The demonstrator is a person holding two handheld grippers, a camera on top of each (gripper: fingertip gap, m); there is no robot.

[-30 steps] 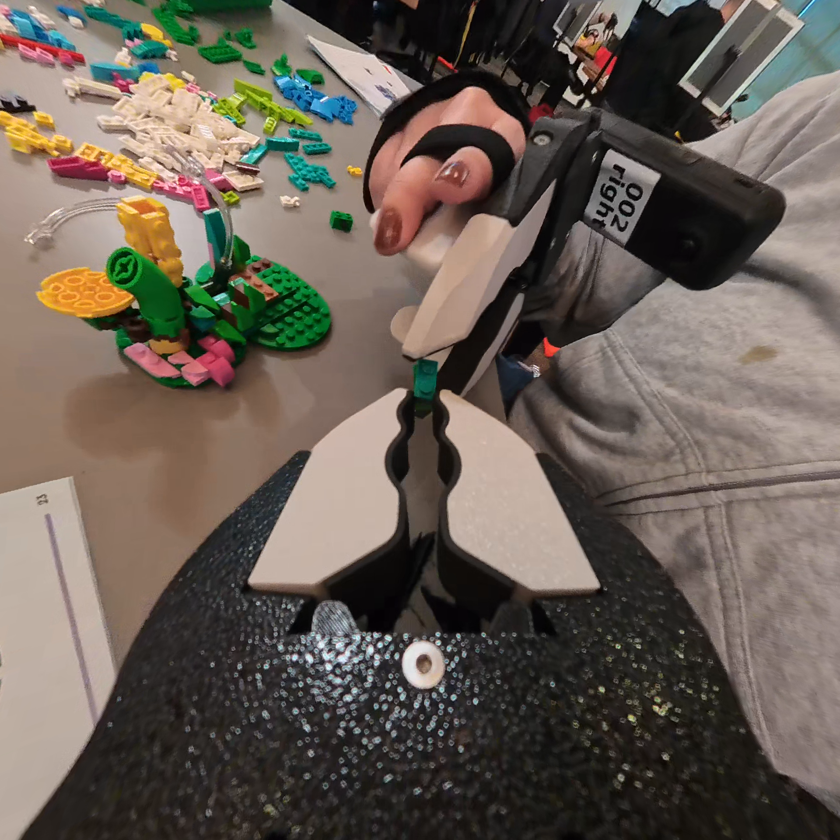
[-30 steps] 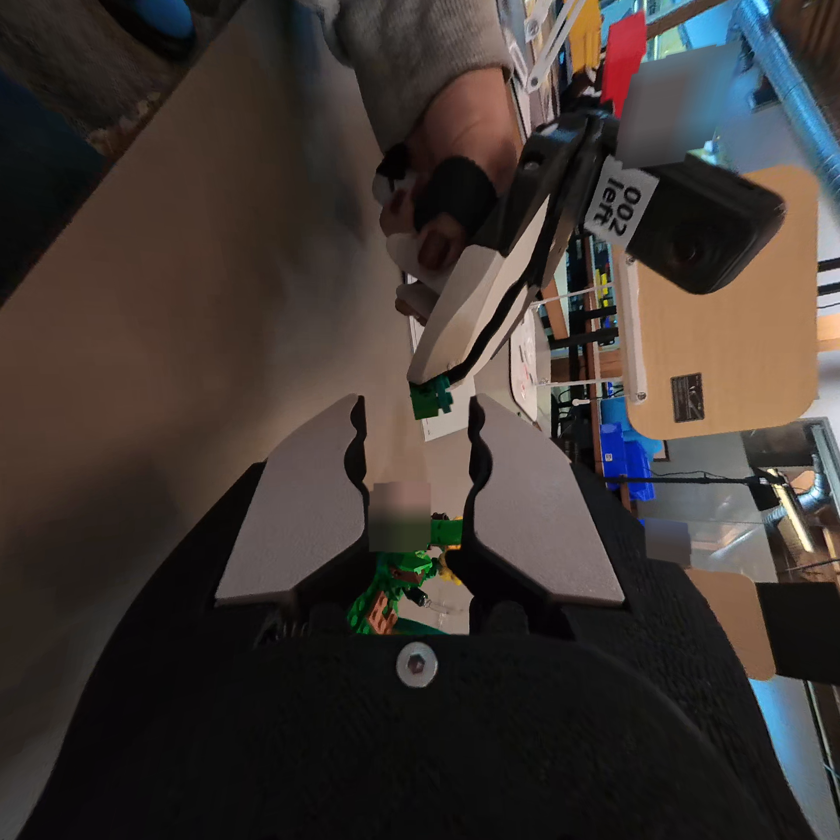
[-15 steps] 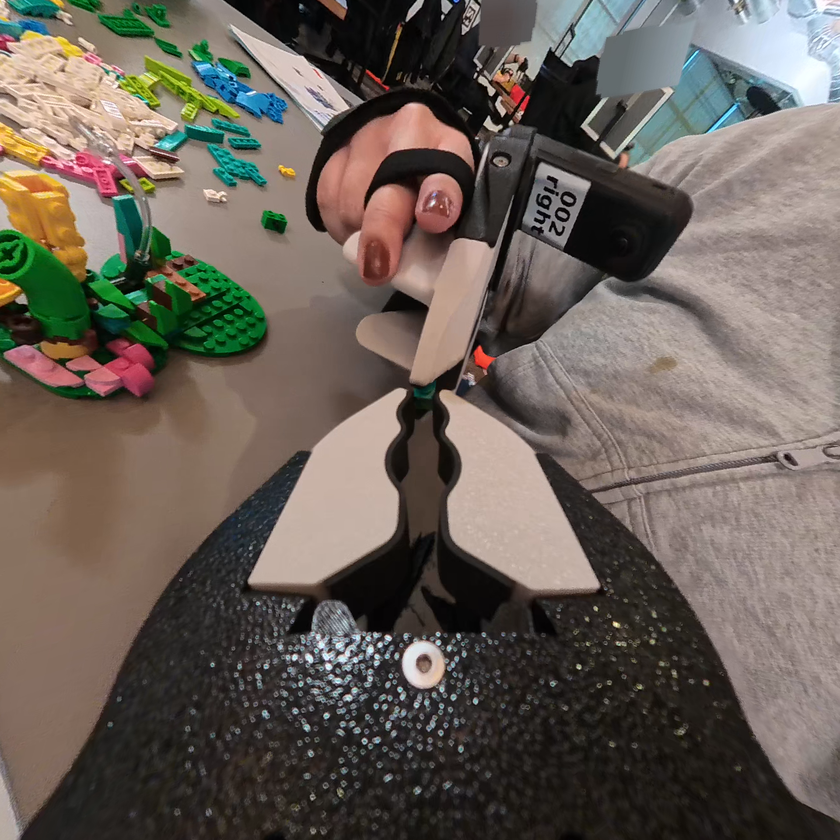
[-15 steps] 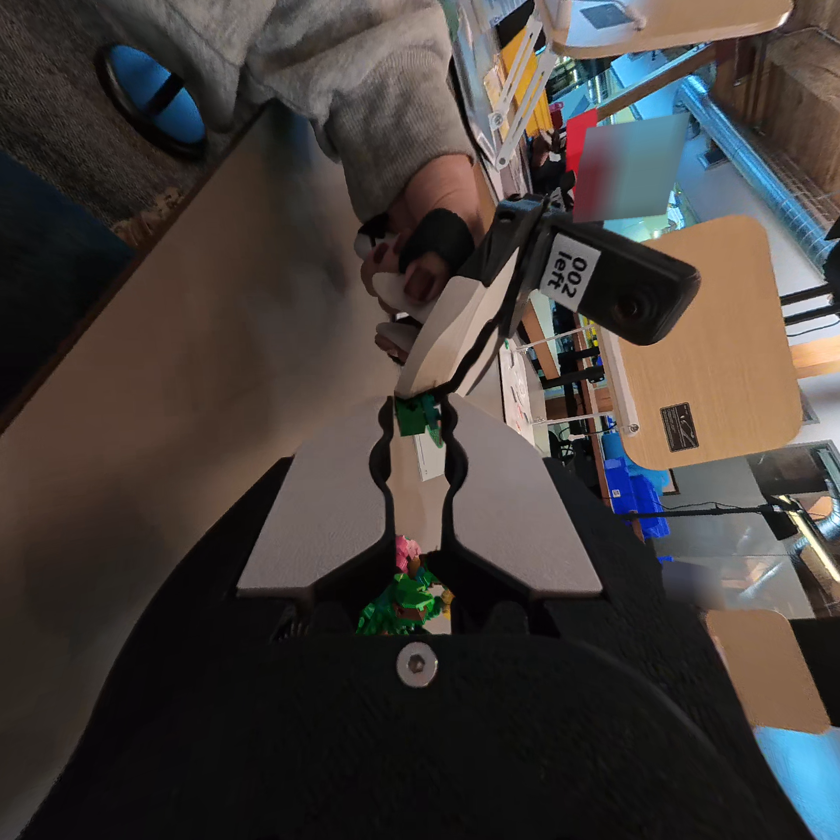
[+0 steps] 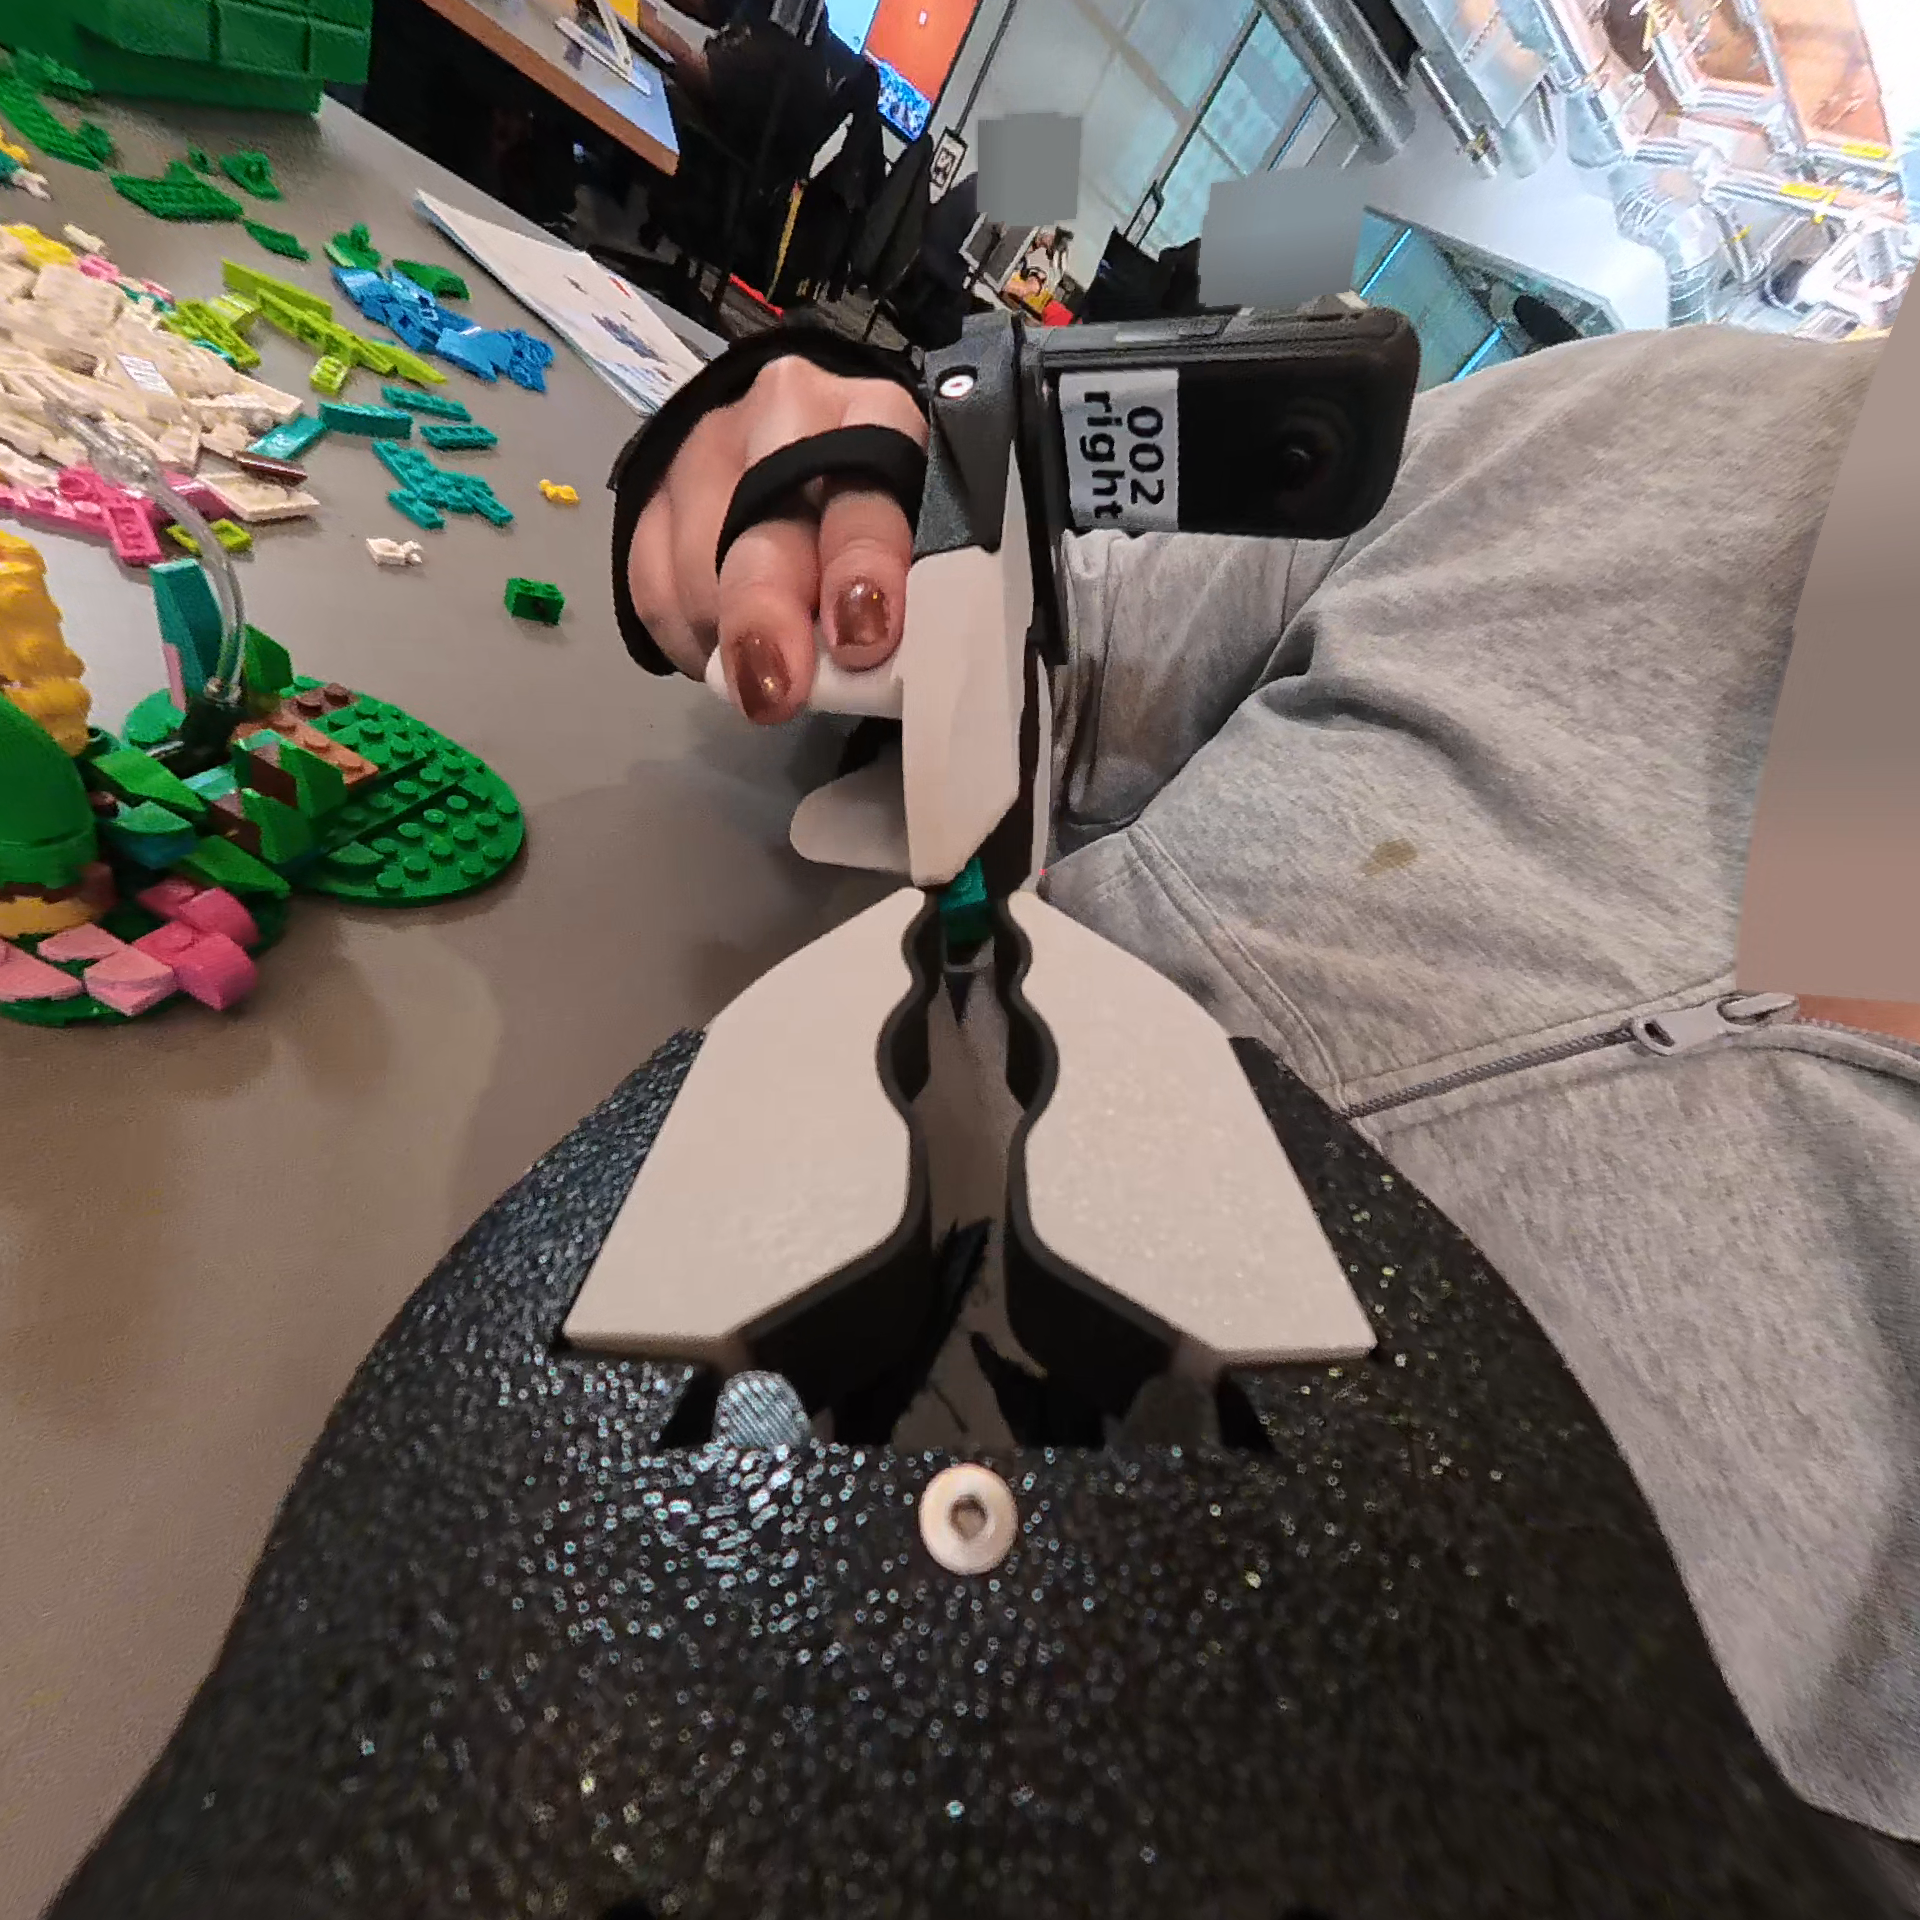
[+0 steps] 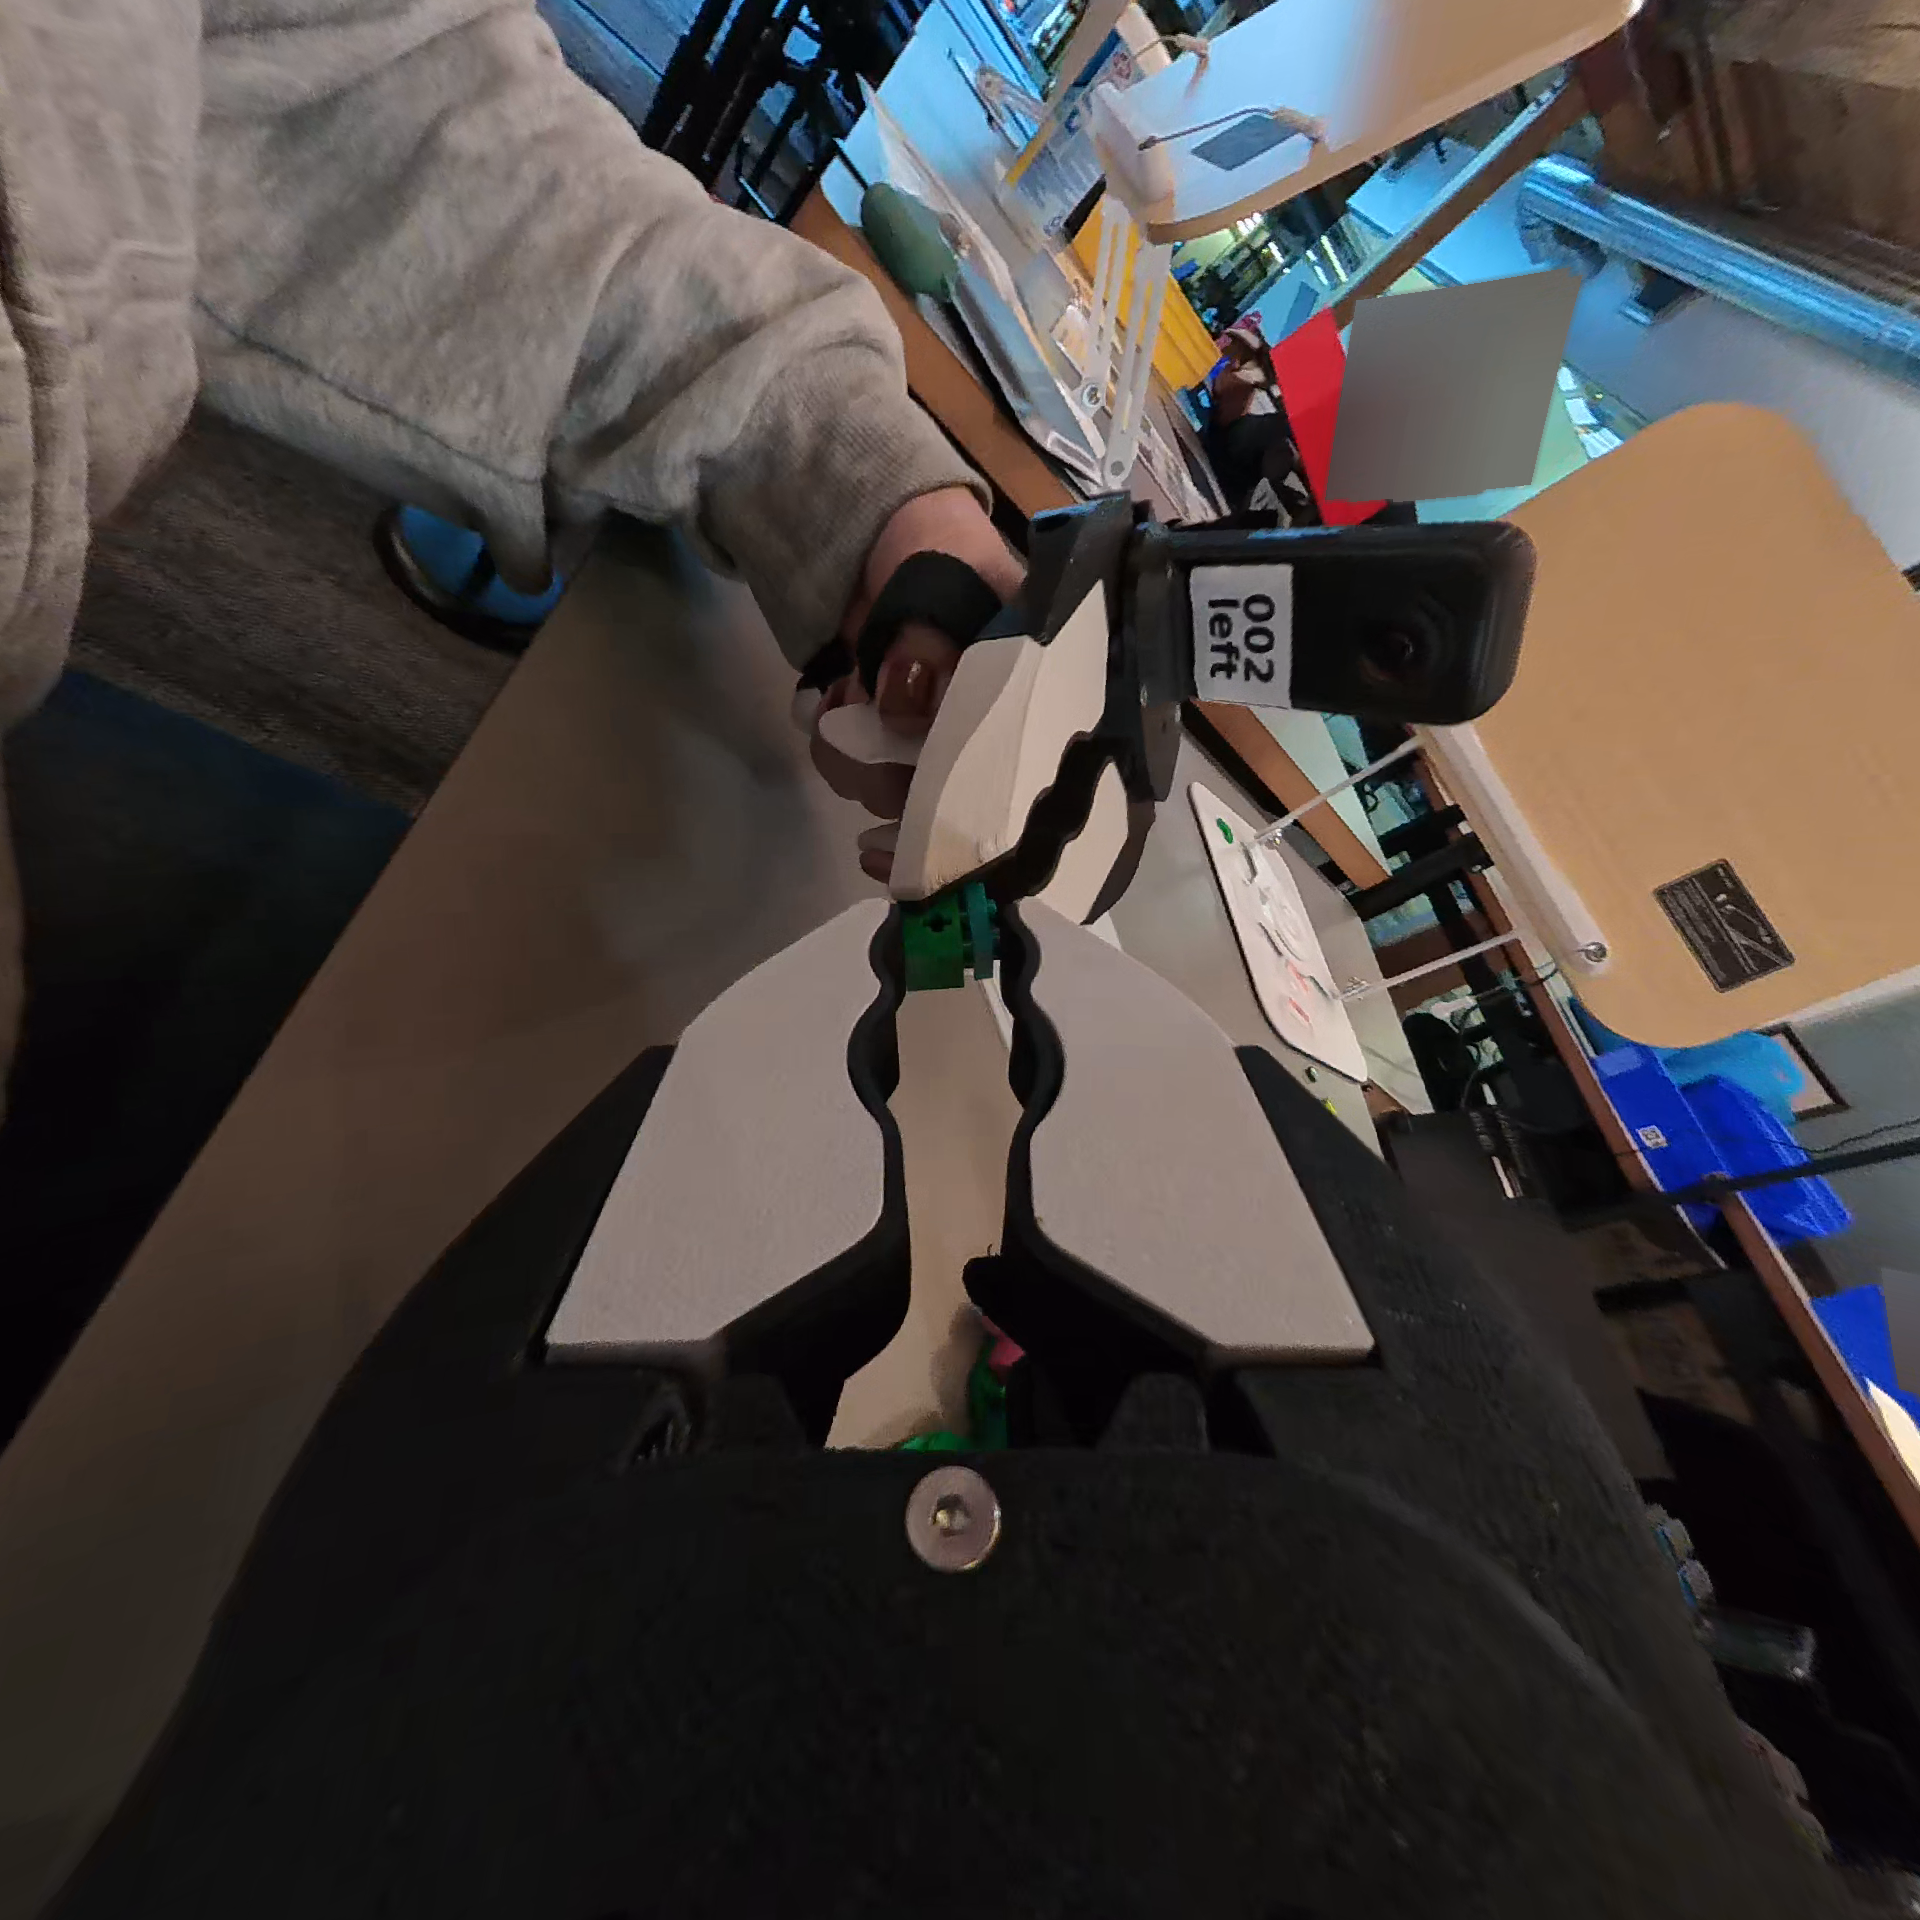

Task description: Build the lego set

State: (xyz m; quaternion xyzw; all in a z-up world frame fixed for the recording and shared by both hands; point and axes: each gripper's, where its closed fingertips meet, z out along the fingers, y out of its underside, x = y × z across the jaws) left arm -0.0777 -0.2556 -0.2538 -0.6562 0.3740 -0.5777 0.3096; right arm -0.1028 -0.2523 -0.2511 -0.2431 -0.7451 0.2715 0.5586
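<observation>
Left wrist view: at frame centre, the left gripper (image 5: 961,920) pinches a small teal-and-green plastic brick piece (image 5: 964,902), meeting the right gripper (image 5: 977,868) above a grey table (image 5: 364,1091).

Right wrist view: centre frame, the right gripper (image 6: 948,940) clamps the same piece (image 6: 943,940), both pads pressing.

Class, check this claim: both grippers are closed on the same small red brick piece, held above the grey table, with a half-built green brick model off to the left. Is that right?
One slip: the piece is green and teal, not red, as the right wrist view shows. Otherwise it stands: the left gripper and right gripper both clamp it above the grey table, with the green brick model to the left.
</observation>
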